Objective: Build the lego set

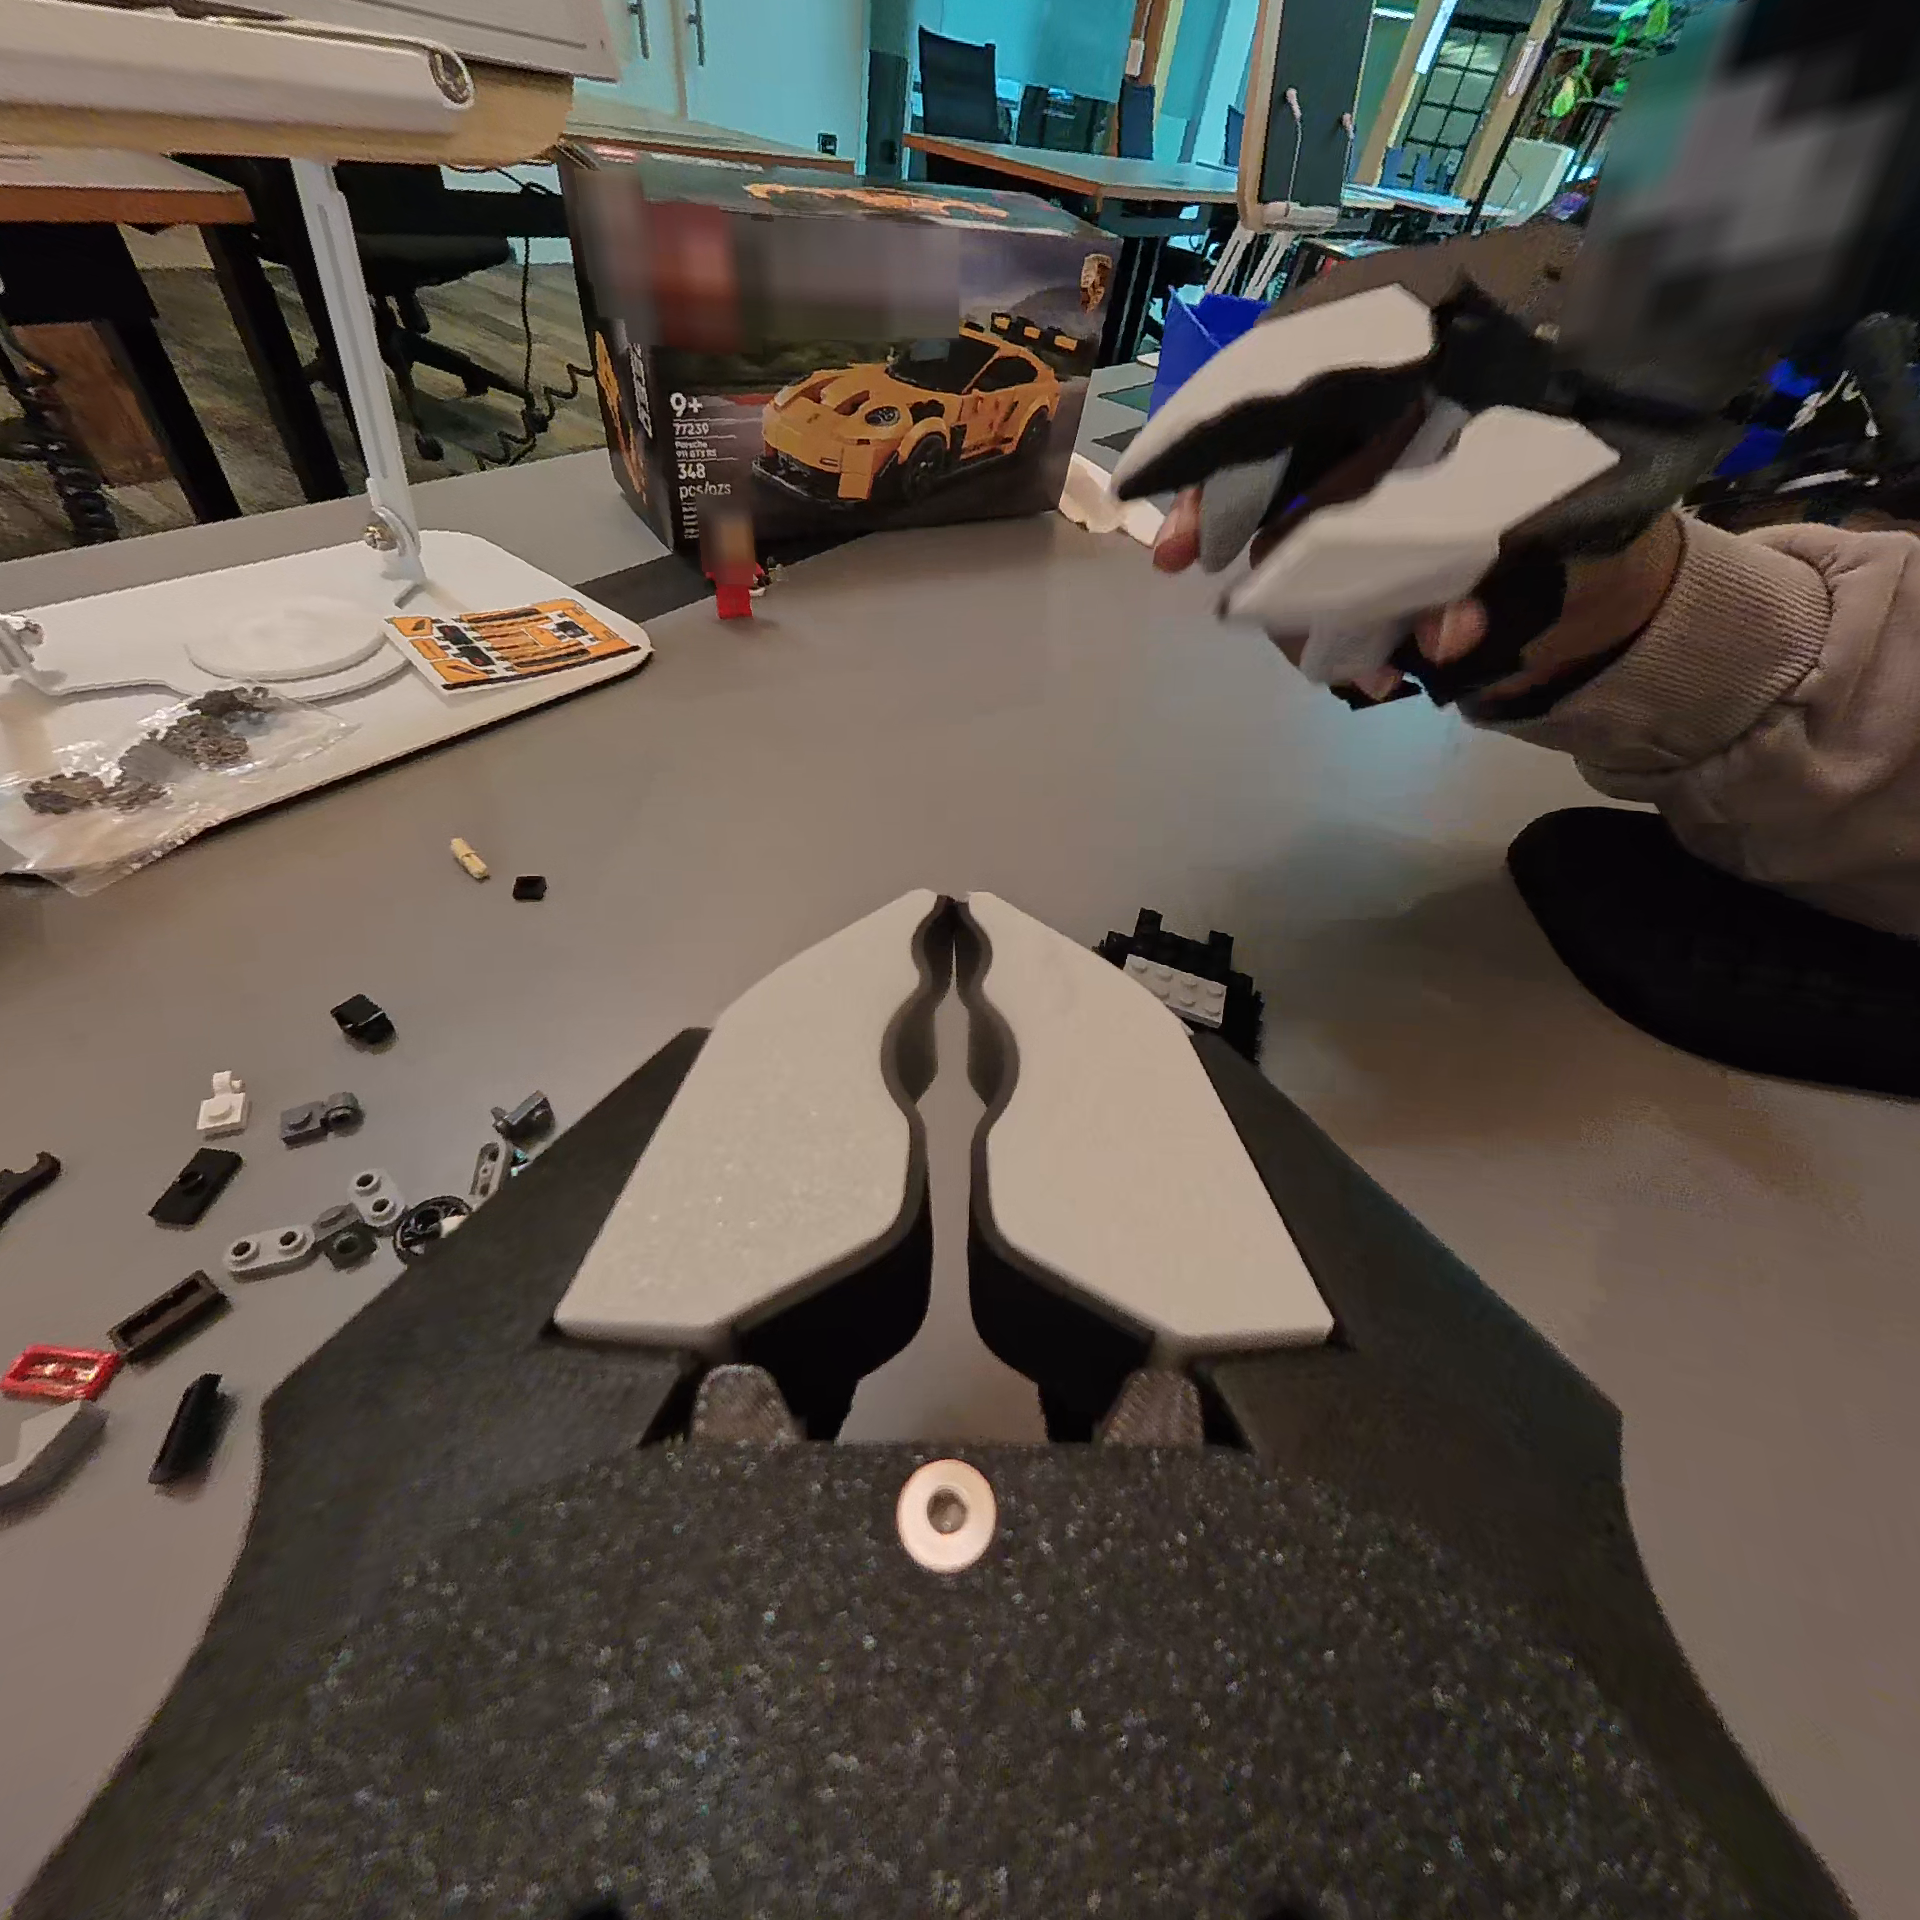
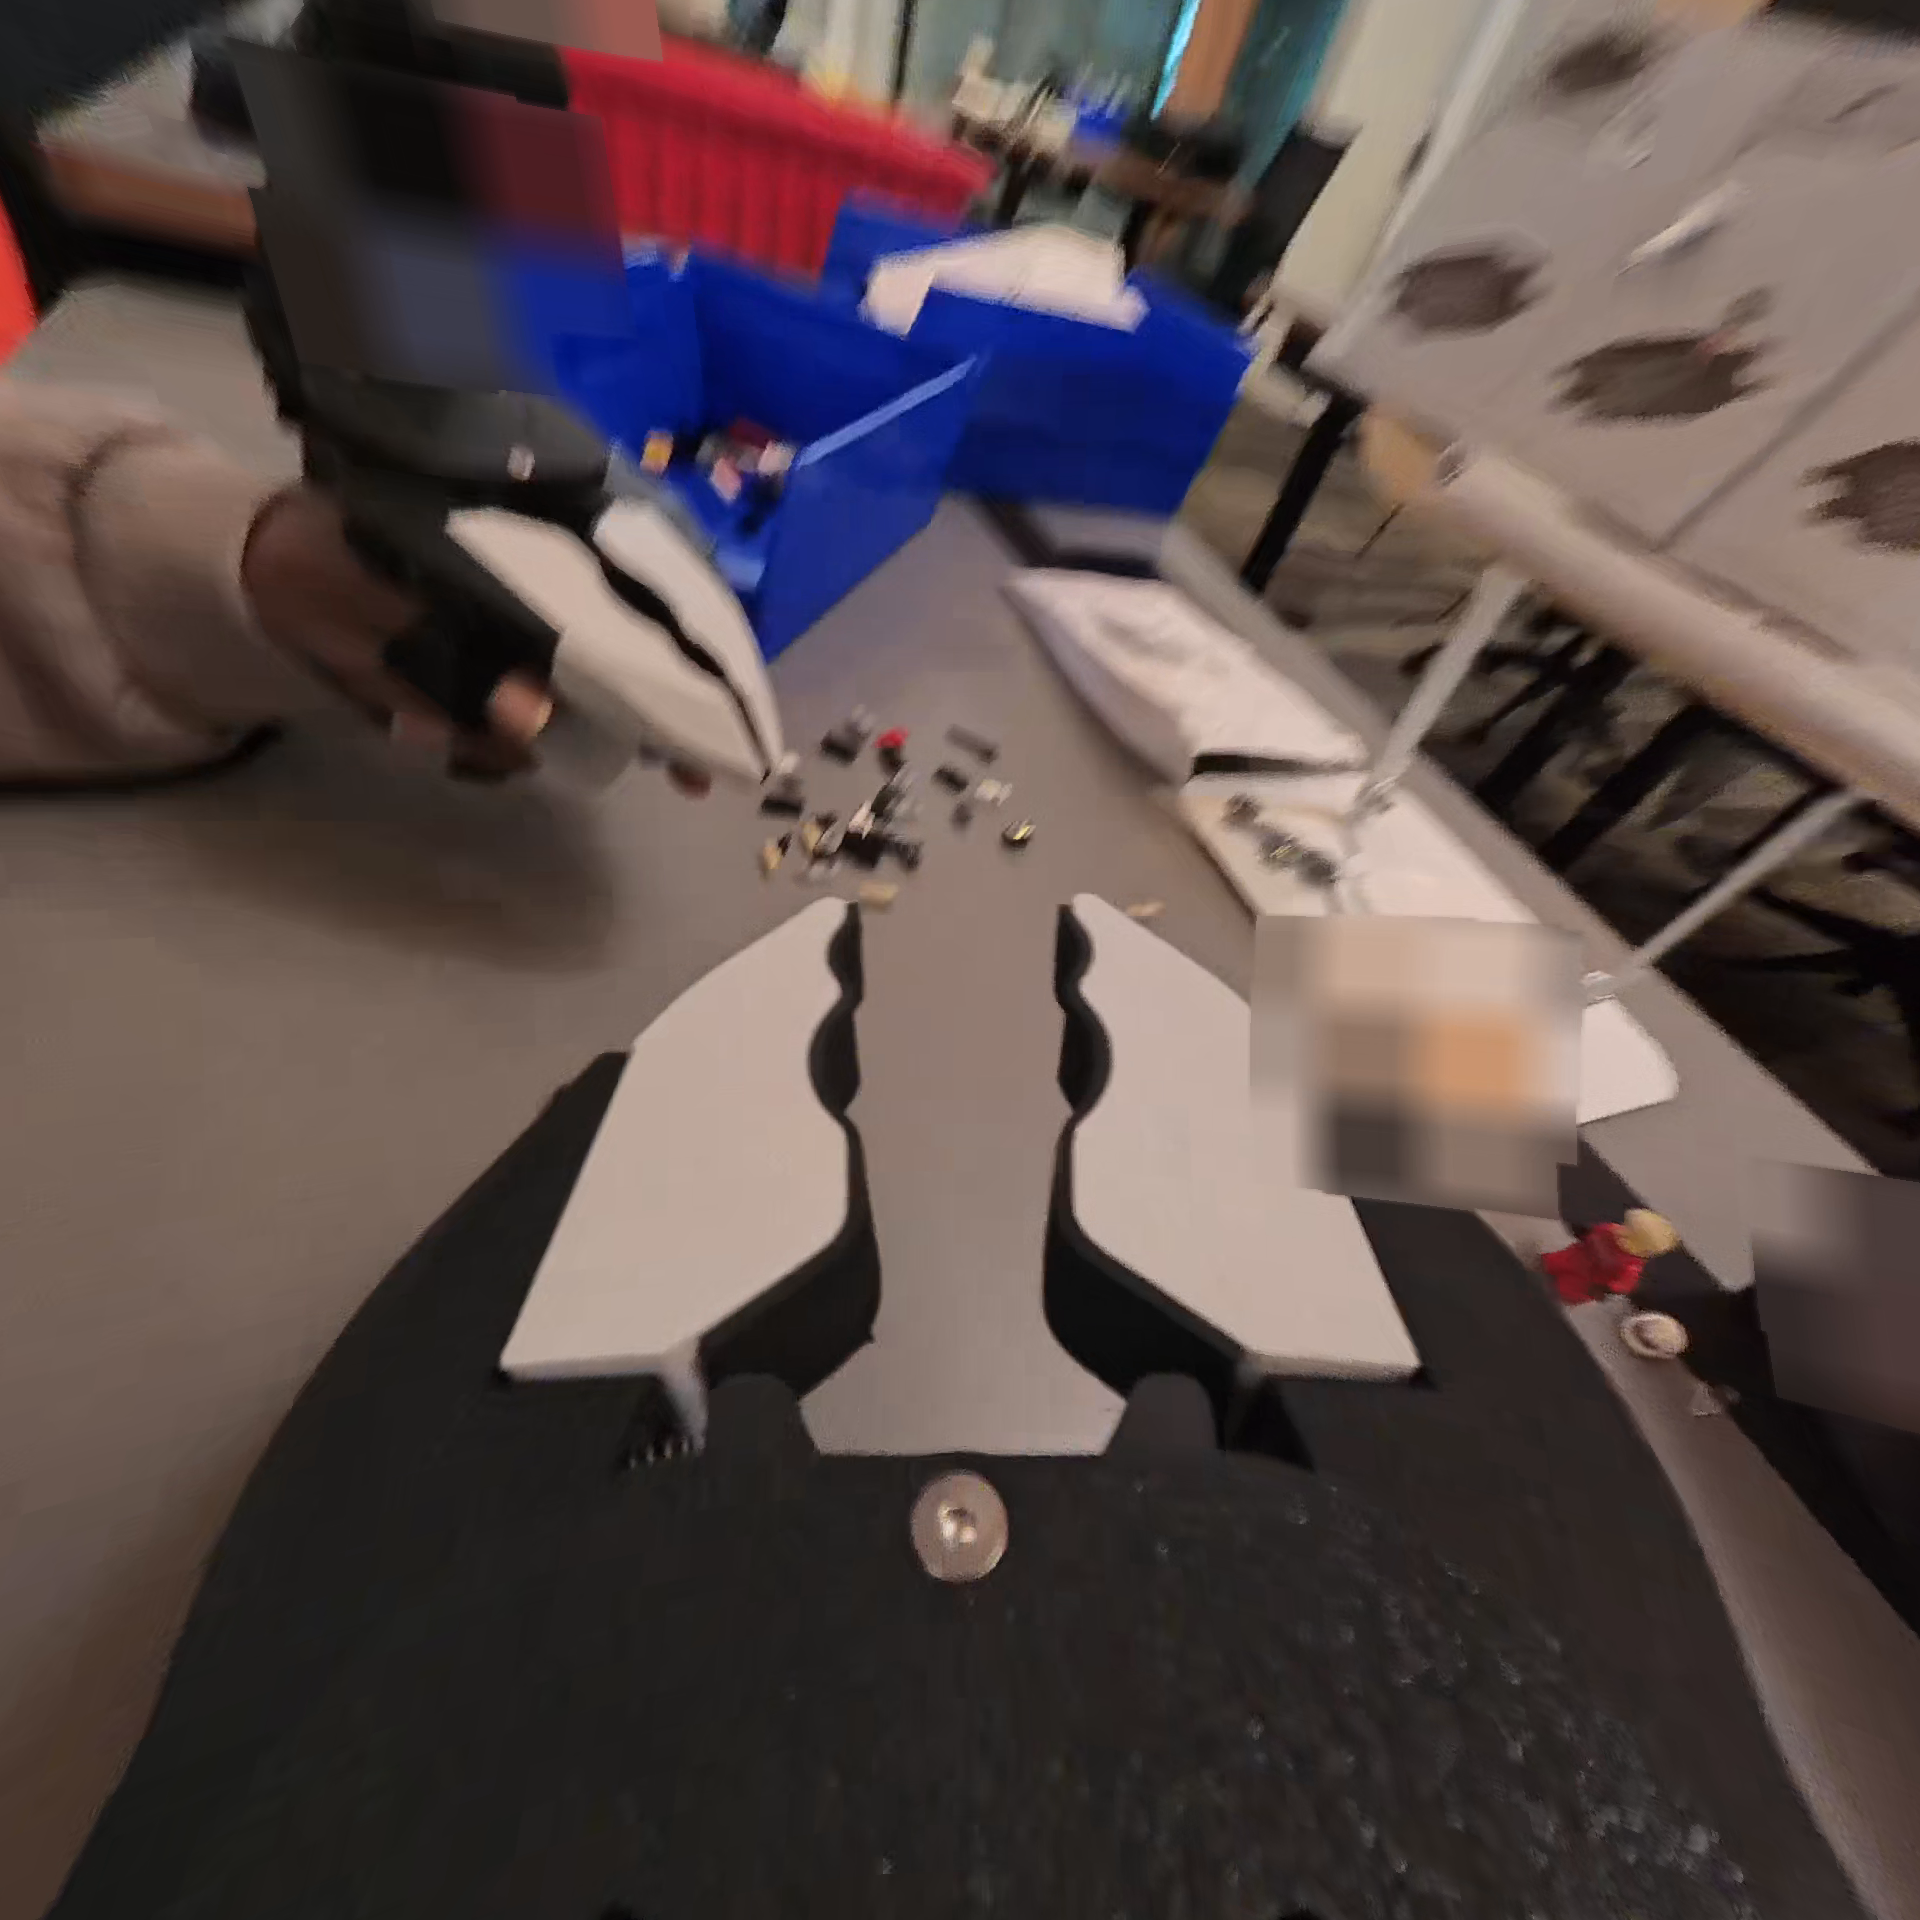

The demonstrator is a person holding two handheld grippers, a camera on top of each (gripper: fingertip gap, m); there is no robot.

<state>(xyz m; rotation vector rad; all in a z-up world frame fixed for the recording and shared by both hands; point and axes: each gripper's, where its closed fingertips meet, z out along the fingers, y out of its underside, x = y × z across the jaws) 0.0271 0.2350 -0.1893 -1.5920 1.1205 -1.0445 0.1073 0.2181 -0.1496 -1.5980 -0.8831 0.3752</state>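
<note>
My left gripper [image 1: 954, 906] is shut with nothing visible between its tips, low over the grey table [image 1: 935, 727]. A small black-and-grey Lego assembly [image 1: 1184, 977] sits just behind its right finger. Loose small Lego pieces [image 1: 312, 1174] lie scattered to its left. My right gripper [image 2: 961, 914] is open and empty above the table; its view is blurred. It also shows in the left wrist view [image 1: 1179, 545], raised at the upper right. The right wrist view shows the left gripper [image 2: 767, 771] with its tips beside the loose pieces [image 2: 873, 810].
The Lego set box [image 1: 852, 353] stands at the back, a red minifigure [image 1: 736, 584] before it. A white lamp base [image 1: 312, 644] holds a sticker sheet [image 1: 514, 639] and a parts bag [image 1: 135, 758]. Blue bins [image 2: 831, 416] sit farther off. A dark pad [image 1: 1714, 966] lies at the right.
</note>
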